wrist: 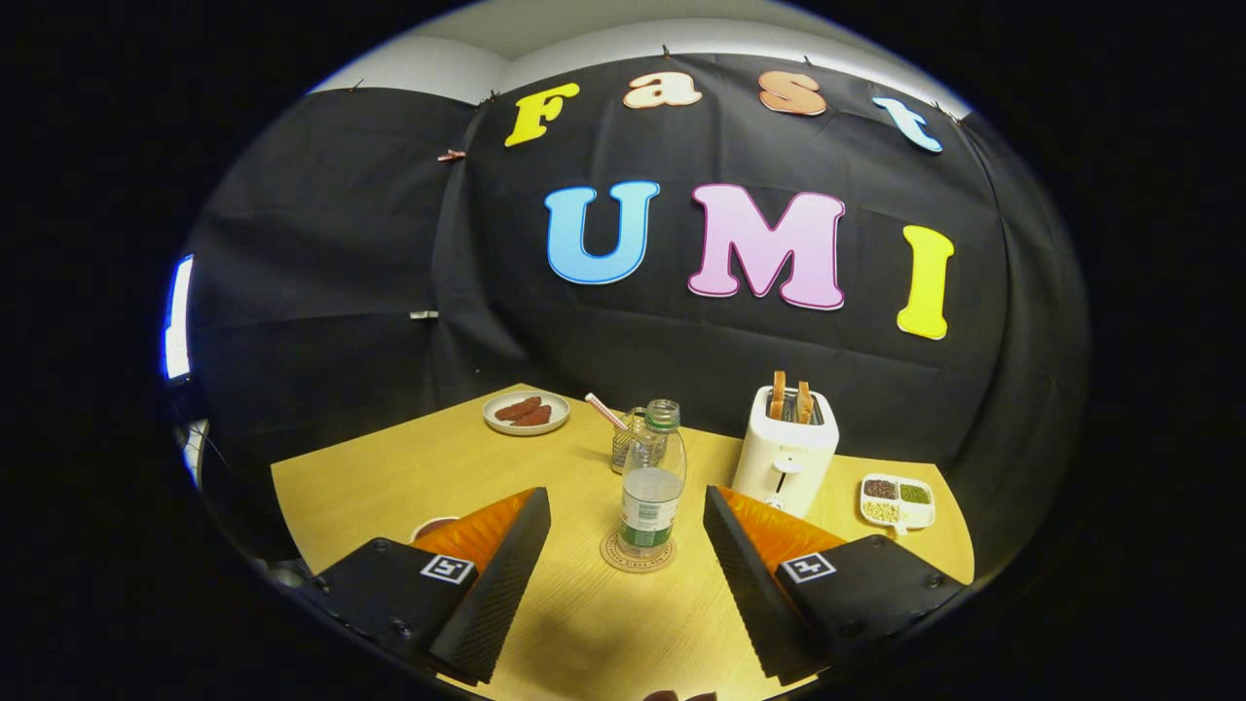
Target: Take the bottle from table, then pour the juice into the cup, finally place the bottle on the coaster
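A clear plastic bottle (651,482) with a green label and about half its liquid stands upright on a round coaster (638,555) on the wooden table. My gripper (628,521) is open, its fingers spread wide on either side of the bottle's lower part without touching it. Just behind the bottle stands a ribbed glass cup (626,446) with a striped straw (605,411) leaning out to the left.
A white toaster (785,455) with two bread slices stands right of the bottle. A divided dish of grains (897,500) lies beyond the right finger. A plate with sausages (527,412) sits at the back left. A small bowl's rim (433,527) peeks behind the left finger.
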Motion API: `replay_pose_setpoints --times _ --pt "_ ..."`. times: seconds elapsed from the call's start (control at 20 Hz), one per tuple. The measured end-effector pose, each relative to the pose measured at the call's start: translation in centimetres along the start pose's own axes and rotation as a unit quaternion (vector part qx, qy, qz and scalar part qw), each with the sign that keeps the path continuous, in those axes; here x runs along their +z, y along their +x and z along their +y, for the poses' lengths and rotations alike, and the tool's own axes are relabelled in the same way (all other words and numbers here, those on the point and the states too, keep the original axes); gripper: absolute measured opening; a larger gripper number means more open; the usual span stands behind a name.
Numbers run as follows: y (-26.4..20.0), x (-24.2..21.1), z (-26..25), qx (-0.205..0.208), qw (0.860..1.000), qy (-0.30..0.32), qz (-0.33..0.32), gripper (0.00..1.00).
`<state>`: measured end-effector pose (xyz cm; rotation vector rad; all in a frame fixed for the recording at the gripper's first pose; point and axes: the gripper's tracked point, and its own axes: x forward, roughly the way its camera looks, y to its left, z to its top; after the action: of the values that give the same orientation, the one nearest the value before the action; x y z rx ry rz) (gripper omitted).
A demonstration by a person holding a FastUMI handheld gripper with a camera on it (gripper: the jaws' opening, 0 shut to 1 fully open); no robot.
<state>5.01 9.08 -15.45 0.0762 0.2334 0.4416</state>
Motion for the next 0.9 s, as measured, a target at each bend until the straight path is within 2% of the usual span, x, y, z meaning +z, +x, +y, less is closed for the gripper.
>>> replay_pose_setpoints --times 0.3,0.6,0.9 --pt "-7.1 5.2 -0.8 -0.049 0.998 0.000 -0.028 0.98" --pt "-12.1 6.4 -0.6 -0.080 0.996 -0.001 -0.026 0.98" --pt "-14.1 6.9 -0.6 -0.101 0.994 0.010 -0.033 0.97"
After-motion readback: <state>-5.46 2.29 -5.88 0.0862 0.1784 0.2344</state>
